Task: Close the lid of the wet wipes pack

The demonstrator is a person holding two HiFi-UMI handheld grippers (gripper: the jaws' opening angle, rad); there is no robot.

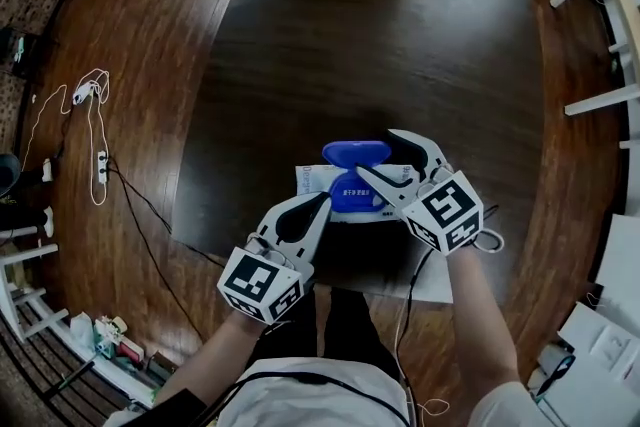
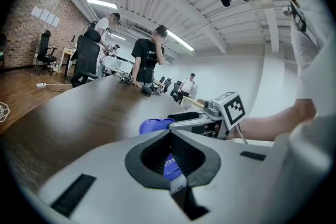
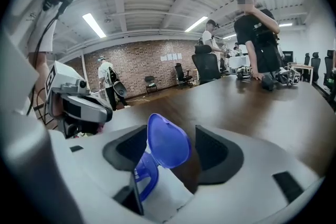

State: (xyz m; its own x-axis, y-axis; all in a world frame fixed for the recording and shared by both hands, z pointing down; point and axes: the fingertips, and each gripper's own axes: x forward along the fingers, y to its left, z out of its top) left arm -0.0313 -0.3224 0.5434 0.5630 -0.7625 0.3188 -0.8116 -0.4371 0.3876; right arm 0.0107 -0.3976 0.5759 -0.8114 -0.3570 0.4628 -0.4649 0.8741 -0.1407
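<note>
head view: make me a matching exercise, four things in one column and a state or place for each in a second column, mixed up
Things
1. lid
2. left claw
3. right claw
4. wet wipes pack

States or places
a. jaws together
b. lying on the dark table, near the person's edge
c. blue, standing up open
d. jaws apart, one on each side of the lid

Pairs: 1-c, 2-a, 3-d, 4-b
</note>
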